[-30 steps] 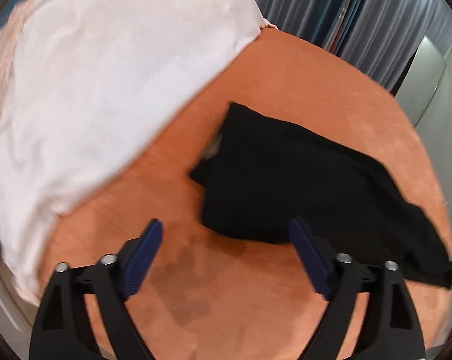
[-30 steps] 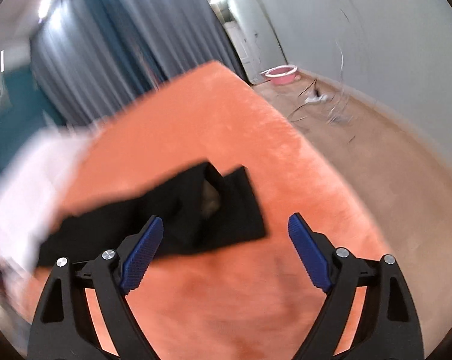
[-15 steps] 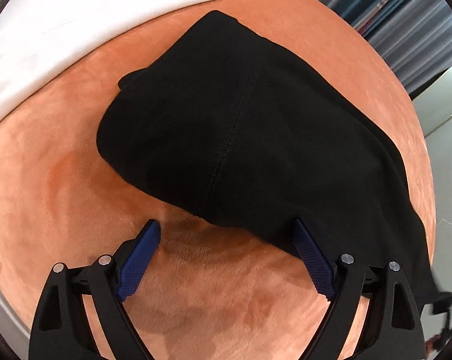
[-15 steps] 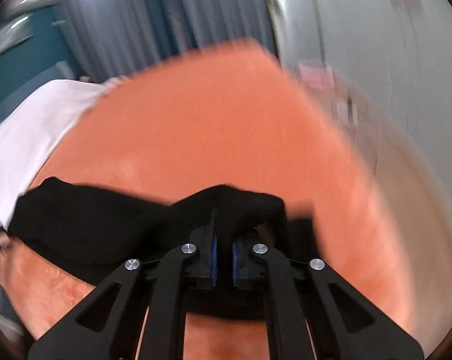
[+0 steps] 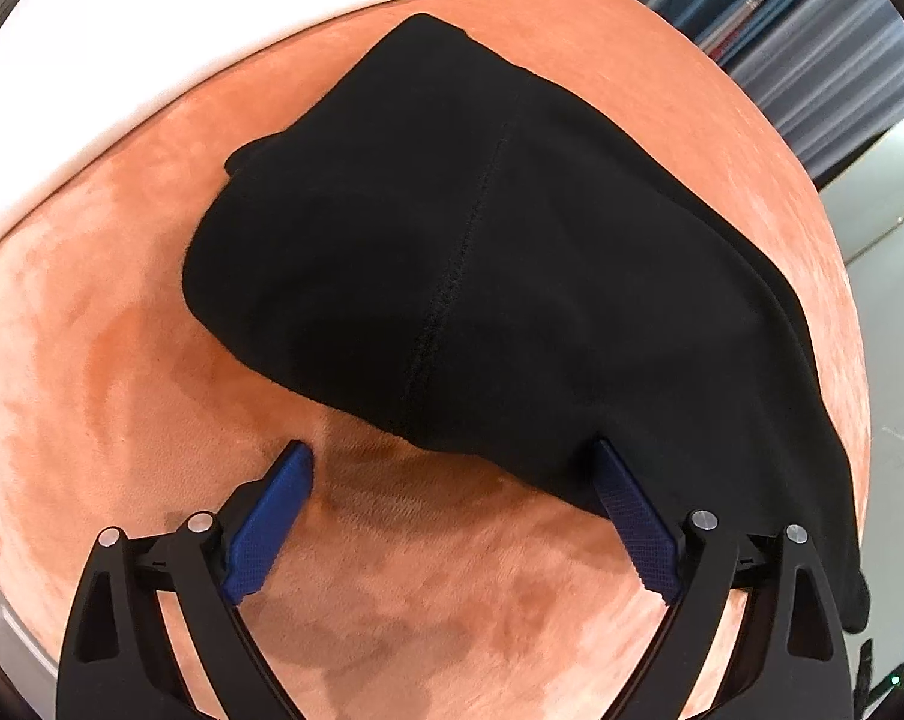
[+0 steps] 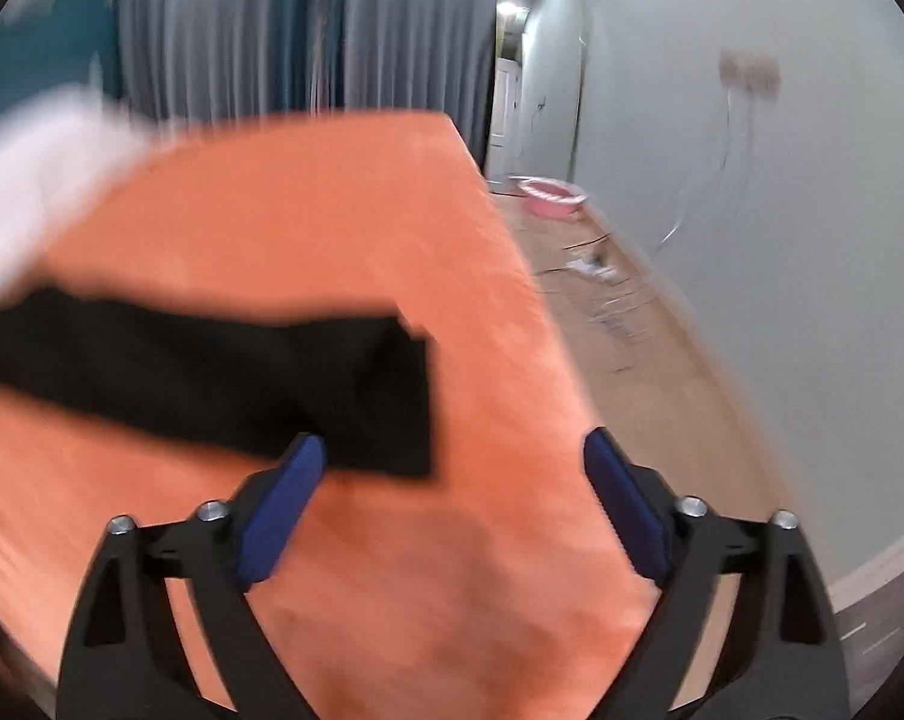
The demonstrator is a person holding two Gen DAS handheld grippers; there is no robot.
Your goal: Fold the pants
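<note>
- Black knit pants (image 5: 500,276): soft dark fabric with a stitched seam down the middle, lying in a long folded band on the orange plush bed surface (image 5: 122,360). In the right wrist view the pants (image 6: 212,384) run from the left edge to a squared end near the middle.
- Left gripper (image 5: 452,516): jaws wide, nothing between them; the right pad sits at the near edge of the fabric, the left pad over bare plush.
- Right gripper (image 6: 455,510): jaws have just been opening and stand wide with nothing between them; the squared end lies just beyond the left pad. This view is blurred.
- Step in hand, as judged: between folds, fabric released.
- Next move, as judged: each gripper needs a fresh pinch on an edge to carry one end over the other.
- White sheet (image 5: 92,60): far left, beyond the pants.
- Grey curtains (image 6: 272,30): far side.
</note>
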